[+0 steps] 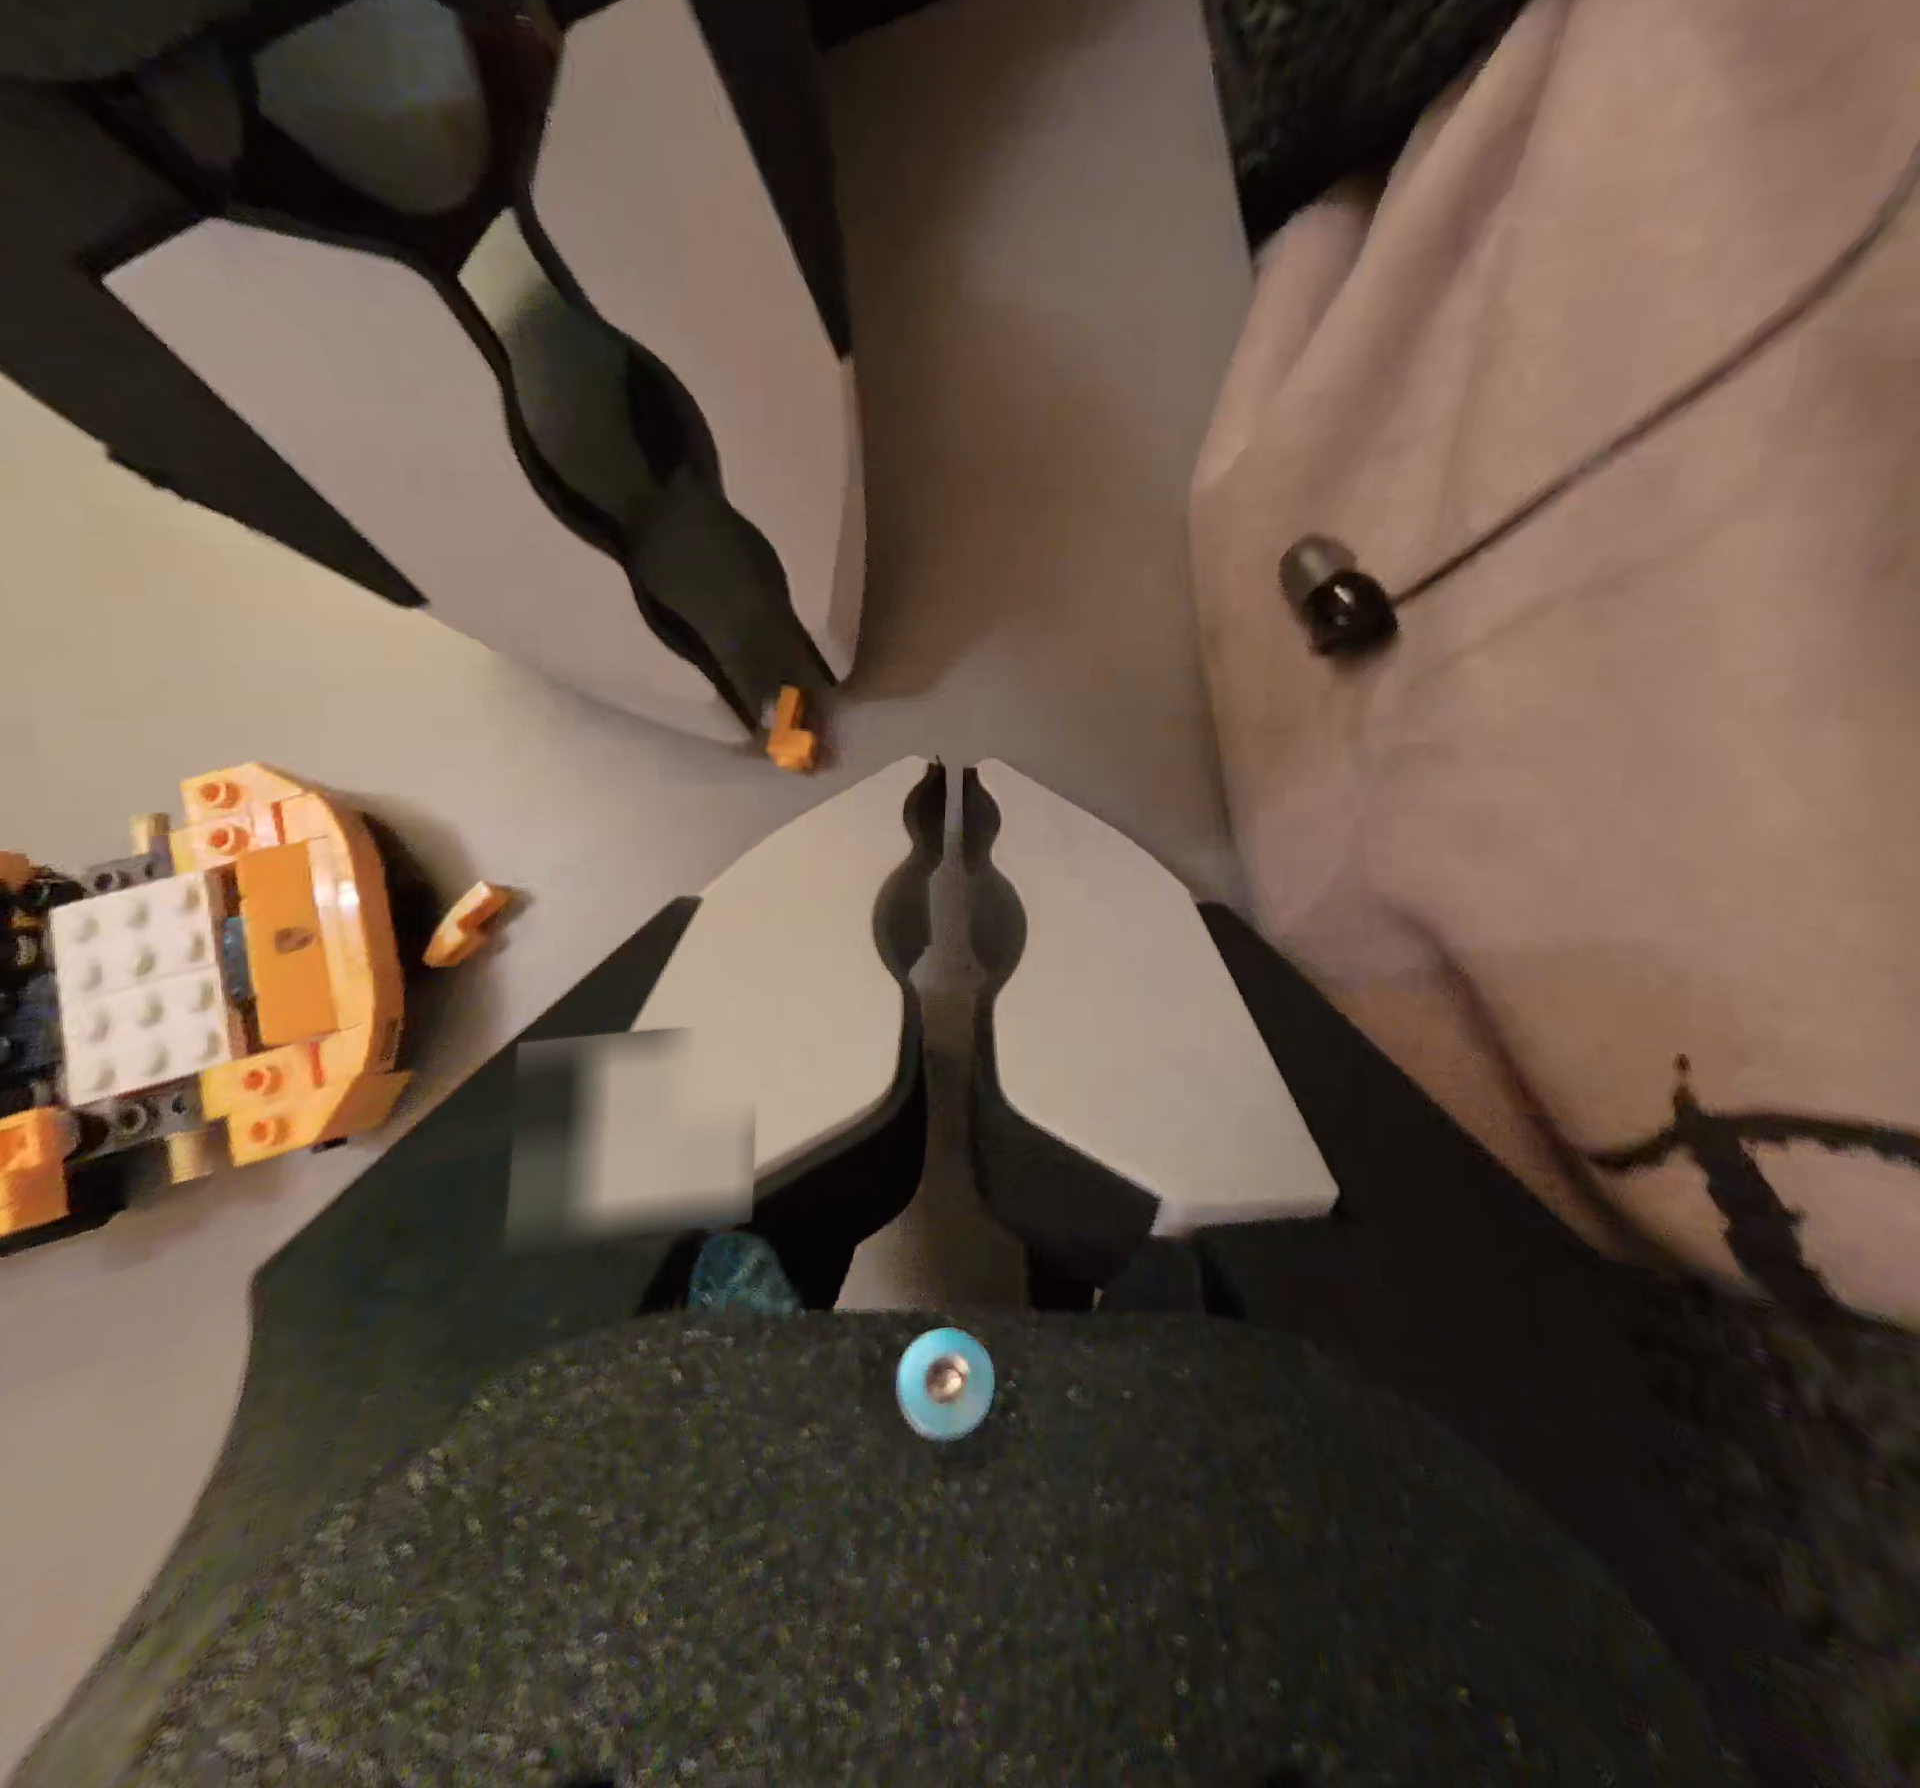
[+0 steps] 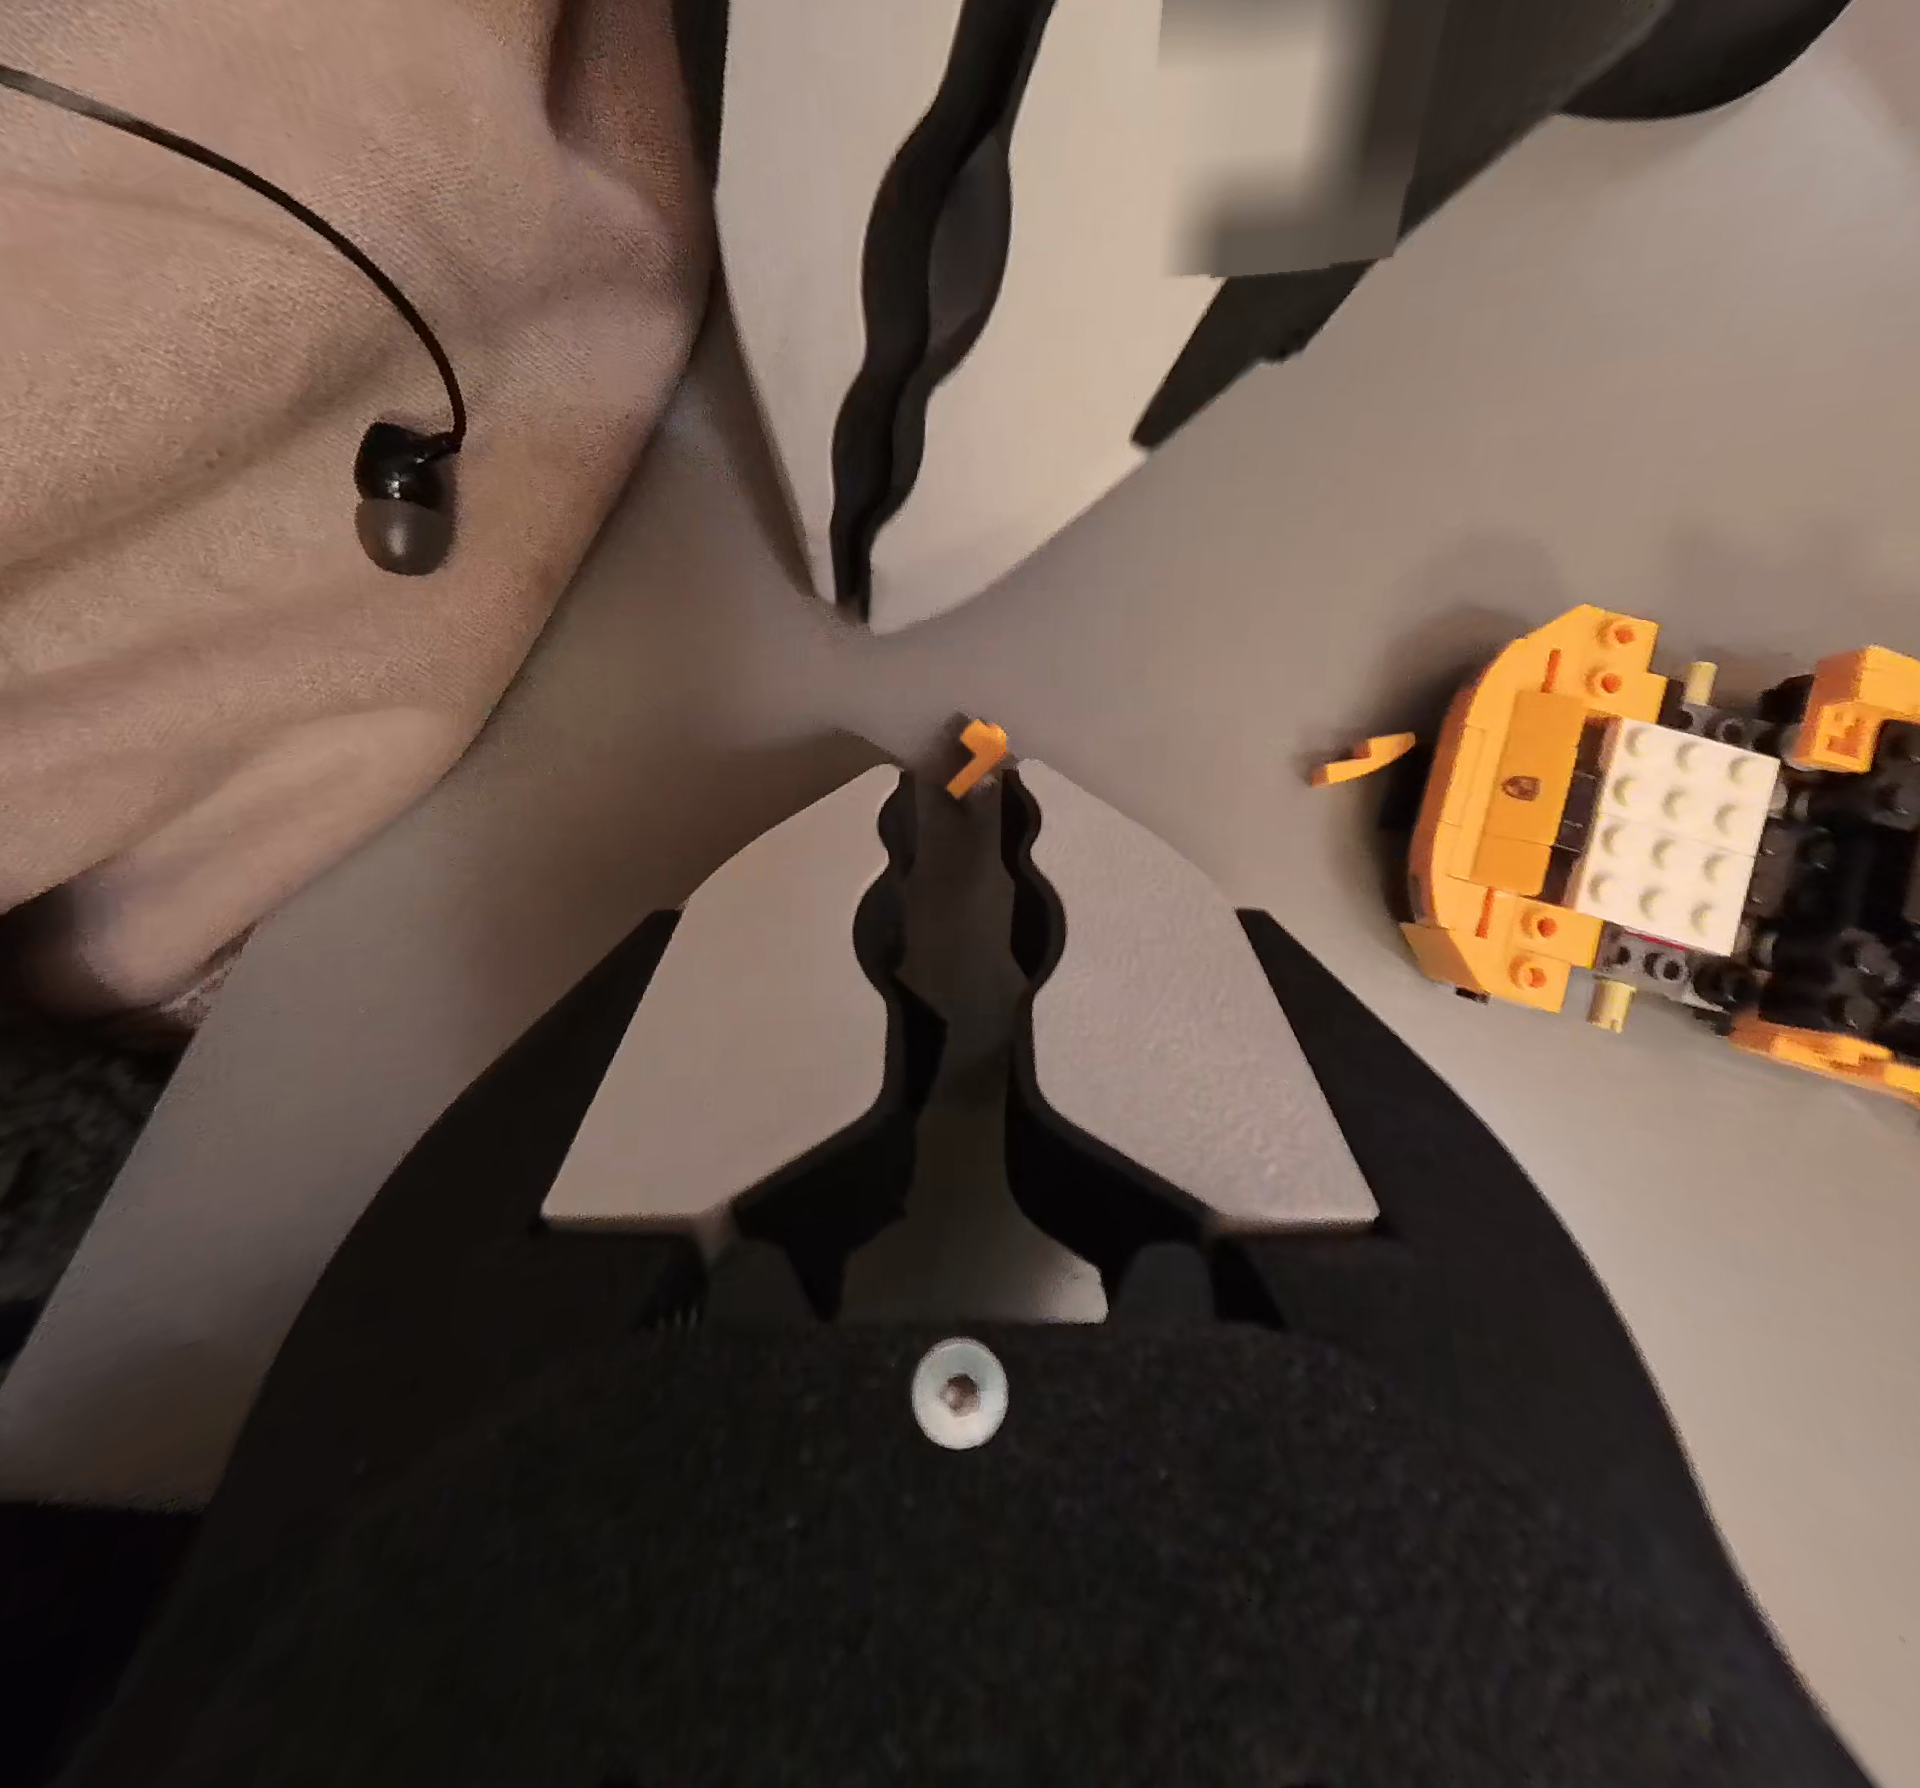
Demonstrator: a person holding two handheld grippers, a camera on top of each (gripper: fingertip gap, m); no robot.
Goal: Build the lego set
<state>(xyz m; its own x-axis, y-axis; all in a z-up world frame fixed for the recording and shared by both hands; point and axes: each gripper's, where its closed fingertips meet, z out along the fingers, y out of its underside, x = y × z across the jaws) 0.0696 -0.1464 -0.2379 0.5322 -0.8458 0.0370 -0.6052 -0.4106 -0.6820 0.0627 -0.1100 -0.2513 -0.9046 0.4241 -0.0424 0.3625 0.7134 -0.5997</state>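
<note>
Right wrist view: car [image 2: 1621, 834] hood bears small emblem, unreadable.

A plain grey worktop [image 1: 1018, 408] with a matte, faintly textured surface fills the open ground in both wrist views. The light is warm and dim, laying soft shadows on it. Along one side lies a person's pale pinkish-beige garment [image 1: 1558, 699], creased in loose folds, its edge lying at the worktop's rim. A black earbud [image 2: 403, 502] with a grey tip rests on the fabric, its thin black cable [image 2: 260, 180] curving away across the cloth. Beyond the garment a dark, coarse-textured fabric [image 1: 1382, 3] shows at the corner.
</note>
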